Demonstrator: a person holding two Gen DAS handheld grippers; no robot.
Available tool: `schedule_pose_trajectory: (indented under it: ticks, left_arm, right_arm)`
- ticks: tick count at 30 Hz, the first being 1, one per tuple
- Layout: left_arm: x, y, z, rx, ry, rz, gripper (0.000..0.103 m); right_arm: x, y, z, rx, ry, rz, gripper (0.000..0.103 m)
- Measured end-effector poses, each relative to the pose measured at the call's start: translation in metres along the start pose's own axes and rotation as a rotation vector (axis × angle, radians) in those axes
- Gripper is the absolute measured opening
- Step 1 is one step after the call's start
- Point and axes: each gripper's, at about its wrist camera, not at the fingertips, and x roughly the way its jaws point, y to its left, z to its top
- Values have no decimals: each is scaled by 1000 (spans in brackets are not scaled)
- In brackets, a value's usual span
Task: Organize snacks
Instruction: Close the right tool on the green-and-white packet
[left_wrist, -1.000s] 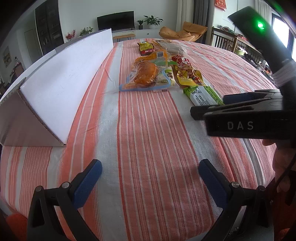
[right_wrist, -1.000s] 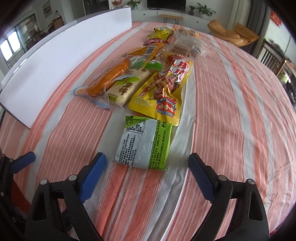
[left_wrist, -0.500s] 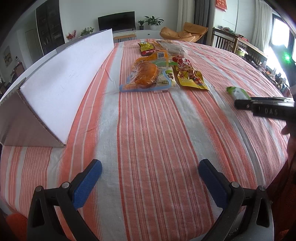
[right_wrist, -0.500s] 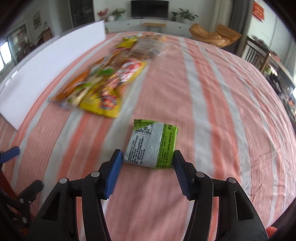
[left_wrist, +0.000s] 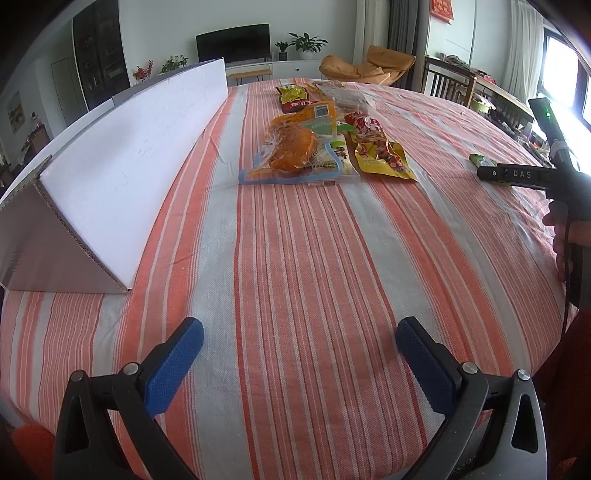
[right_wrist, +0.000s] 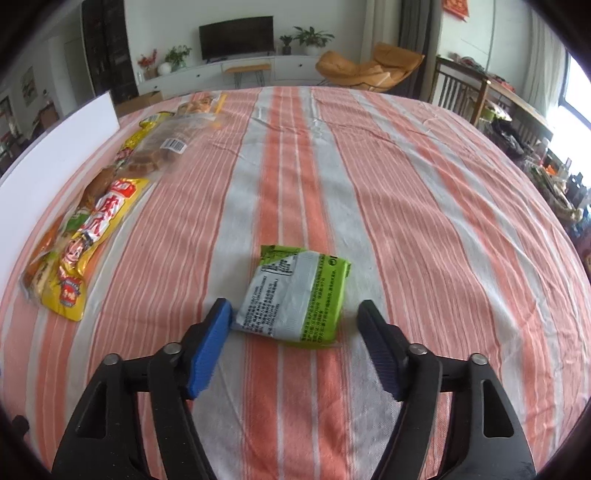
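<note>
The right gripper (right_wrist: 293, 328) is opening, and the green snack packet (right_wrist: 295, 295) lies on the striped worktop (right_wrist: 424, 206) between its blue pads, apart from the right pad. The left gripper (left_wrist: 299, 354) stands wide over bare cloth, the other snacks (left_wrist: 317, 147) far beyond.

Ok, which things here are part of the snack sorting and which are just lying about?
Part of the job:
green packet, between the right gripper's opening jaws
yellow packet
orange snack bag
clear biscuit bag
left gripper, open and empty

Just there:
white board
TV
orange chair
</note>
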Motion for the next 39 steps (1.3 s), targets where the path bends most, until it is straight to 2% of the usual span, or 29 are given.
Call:
schedule_pose_trajectory:
  ticks: [3,5,24,33,35,37,39]
  left_arm:
    - [1,0,2,-2,2,1,103]
    - [1,0,3,-3,4,1,103]
    - [2,-1,5,-4,9,1,103]
    - [4,-2,6,6,35,-17,103]
    - [3,0,11,-14,50,-76,103]
    - [2,6,29,-69,46,-195,103]
    - [-3,10,54,-96,21,-204,103]
  right_arm:
    - [6,-2,5,12,13,0,90]
    - [5,-1,3,2,17,5,92]
    - [4,-2,2,2,18,9,93]
    - [4,-1,2,2,18,10,94]
    - [4,-1,2,2,18,10,94]
    - [4,-1,2,2,18,9,94]
    - [4,-1,2,2,18,10,94]
